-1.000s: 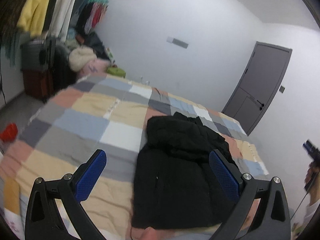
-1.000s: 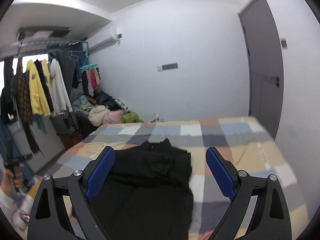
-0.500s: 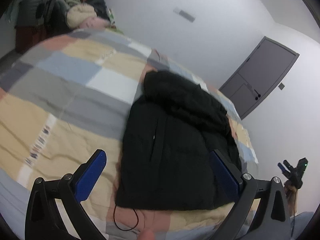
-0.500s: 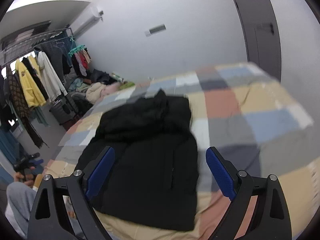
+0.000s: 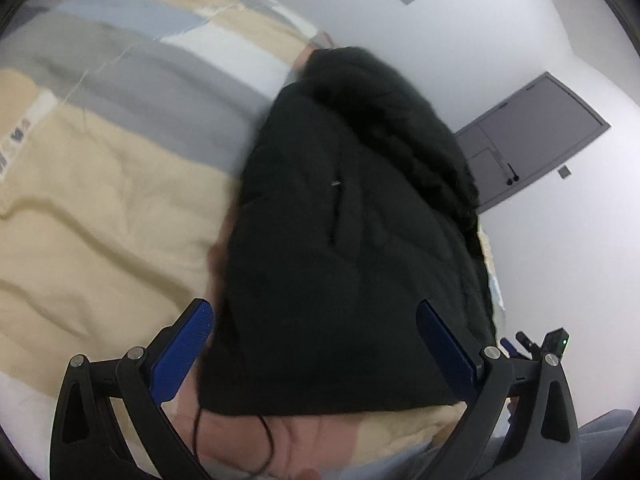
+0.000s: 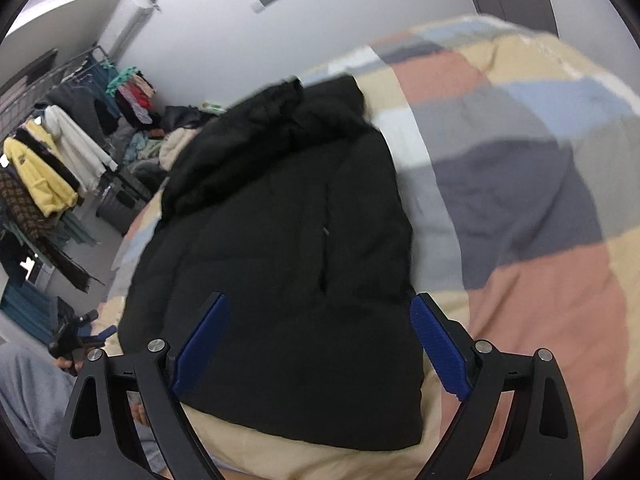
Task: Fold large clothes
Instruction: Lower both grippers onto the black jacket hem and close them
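Note:
A large black padded jacket (image 5: 352, 248) lies flat on a bed with a checked quilt (image 5: 104, 216), hood end towards the far wall. It also shows in the right wrist view (image 6: 288, 248). My left gripper (image 5: 316, 344) is open and empty, hovering over the jacket's near hem at its left corner. My right gripper (image 6: 320, 340) is open and empty, over the near hem towards its right corner. A thin black cord (image 5: 264, 440) trails from the hem onto the quilt.
The quilt (image 6: 520, 184) spreads wide to the right of the jacket. A clothes rail with hanging garments (image 6: 52, 168) stands at the left, with piled clothes behind the bed. A grey door (image 5: 528, 140) is in the far wall.
Both grippers have dropped forward and down towards the jacket's near hem, so the jacket now fills most of both views. Both stayed open.

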`<action>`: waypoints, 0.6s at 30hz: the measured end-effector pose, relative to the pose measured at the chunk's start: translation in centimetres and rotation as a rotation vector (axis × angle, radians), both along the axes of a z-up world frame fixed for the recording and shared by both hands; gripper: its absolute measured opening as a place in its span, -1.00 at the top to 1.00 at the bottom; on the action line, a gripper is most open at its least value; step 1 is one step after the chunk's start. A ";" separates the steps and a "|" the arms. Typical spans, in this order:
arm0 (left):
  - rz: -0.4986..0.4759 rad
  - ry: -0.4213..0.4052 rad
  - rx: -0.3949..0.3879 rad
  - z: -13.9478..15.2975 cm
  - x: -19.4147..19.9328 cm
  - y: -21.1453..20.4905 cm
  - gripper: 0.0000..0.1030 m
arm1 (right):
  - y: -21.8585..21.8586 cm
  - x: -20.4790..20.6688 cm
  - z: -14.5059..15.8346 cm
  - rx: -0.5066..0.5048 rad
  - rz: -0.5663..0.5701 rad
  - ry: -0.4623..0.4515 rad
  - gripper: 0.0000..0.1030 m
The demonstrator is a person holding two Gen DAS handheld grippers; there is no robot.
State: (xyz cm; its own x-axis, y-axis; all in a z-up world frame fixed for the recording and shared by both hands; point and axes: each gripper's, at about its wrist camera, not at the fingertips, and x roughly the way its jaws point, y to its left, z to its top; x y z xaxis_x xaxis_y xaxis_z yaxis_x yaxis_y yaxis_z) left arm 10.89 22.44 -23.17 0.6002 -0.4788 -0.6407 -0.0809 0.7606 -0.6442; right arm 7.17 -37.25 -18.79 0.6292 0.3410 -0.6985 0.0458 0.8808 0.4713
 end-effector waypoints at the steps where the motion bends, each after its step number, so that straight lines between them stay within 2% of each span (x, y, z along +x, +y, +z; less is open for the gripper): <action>1: 0.010 0.010 -0.016 -0.9 0.3 0.3 -0.96 | -0.2 0.0 -0.8 0.004 -0.007 0.015 -0.77; 7: 0.034 0.020 -0.096 -4.2 1.5 1.6 -0.95 | -0.7 0.3 -4.2 0.020 -0.024 0.096 -0.77; 11: -0.003 0.011 -0.081 -4.7 2.0 1.2 -0.95 | -1.2 0.8 -5.2 0.072 -0.046 0.124 -0.77; 13: -0.031 -0.001 -0.098 -4.4 2.2 0.7 -0.86 | -1.2 0.9 -5.3 0.089 -0.040 0.126 -0.77; 16: -0.081 -0.044 -0.181 -3.7 2.1 0.4 -0.66 | -0.9 1.1 -5.4 0.130 -0.022 0.121 -0.77; 18: -0.101 -0.076 -0.267 -3.3 2.0 0.4 -0.64 | -0.4 1.0 -5.0 0.142 -0.011 0.099 -0.77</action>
State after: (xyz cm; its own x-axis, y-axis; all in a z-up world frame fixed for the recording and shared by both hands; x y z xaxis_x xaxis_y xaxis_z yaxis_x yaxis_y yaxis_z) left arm 12.87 22.80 -26.51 0.5827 -0.6841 -0.4387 0.0429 0.5650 -0.8240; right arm 8.15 -37.63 -23.78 0.5635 0.4343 -0.7027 0.1074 0.8049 0.5836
